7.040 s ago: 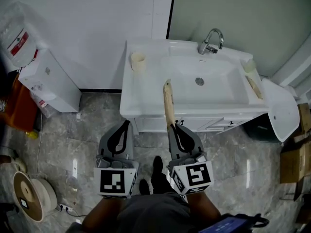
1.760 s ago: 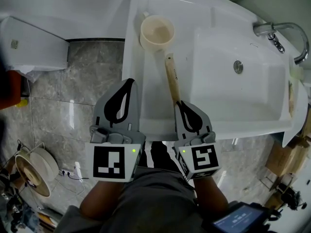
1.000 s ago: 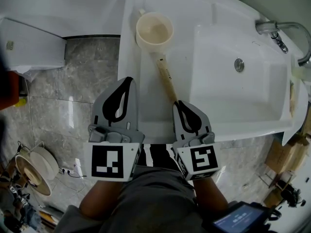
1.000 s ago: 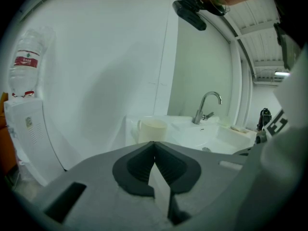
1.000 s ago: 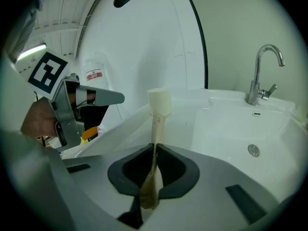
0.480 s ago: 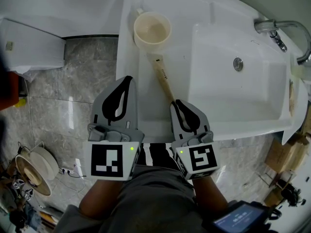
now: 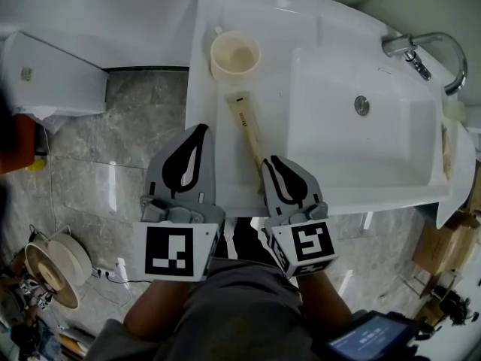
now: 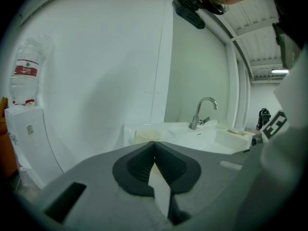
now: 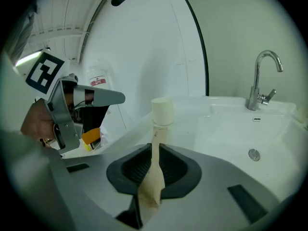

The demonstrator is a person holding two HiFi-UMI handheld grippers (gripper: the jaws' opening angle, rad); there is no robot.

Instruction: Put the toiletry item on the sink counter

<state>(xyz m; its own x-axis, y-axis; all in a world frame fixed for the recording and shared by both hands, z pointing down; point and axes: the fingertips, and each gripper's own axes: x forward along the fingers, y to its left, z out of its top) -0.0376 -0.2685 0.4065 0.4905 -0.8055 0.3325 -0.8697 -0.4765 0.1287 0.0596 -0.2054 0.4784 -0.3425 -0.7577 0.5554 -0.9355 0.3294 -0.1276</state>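
BATHROOM, FROM ABOVE: the right gripper (image 7: 274, 173) is clamped on the near end of the toiletry item (image 7: 246, 126), a flat tan stick w/ small print, and aims it out over the left deck of the white table (image 7: 214, 138), beside the basin (image 7: 361, 134). The right gripper view shows the jaws pressing the stick from both sides. Holding it by the very end prob. lets the long stick reach onto the deck while the gripper stays back at the table's front edge. It runs along the bare deck, not across the basin, so it should settle flat once let go. Its far tip stops just short of the cream cup (image 7: 235, 55), apart from it. Whether the stick already touches the table can't be told. The left gripper (image 7: 197, 135) is closed & empty, its own view showing the pads meeting w/ nothing btwn them. It sits parallel beside the right one, tip over the table's front left edge, prob. just kept out of the way. Both forearms reach out from the body at the bottom of the head view, w/ grippers side by side & marker cubes up. The right one angles slightly left, toward the cup. The faucet (image 7: 421, 47) is well apart at far right. Placement looks nearly done; only the release is left.
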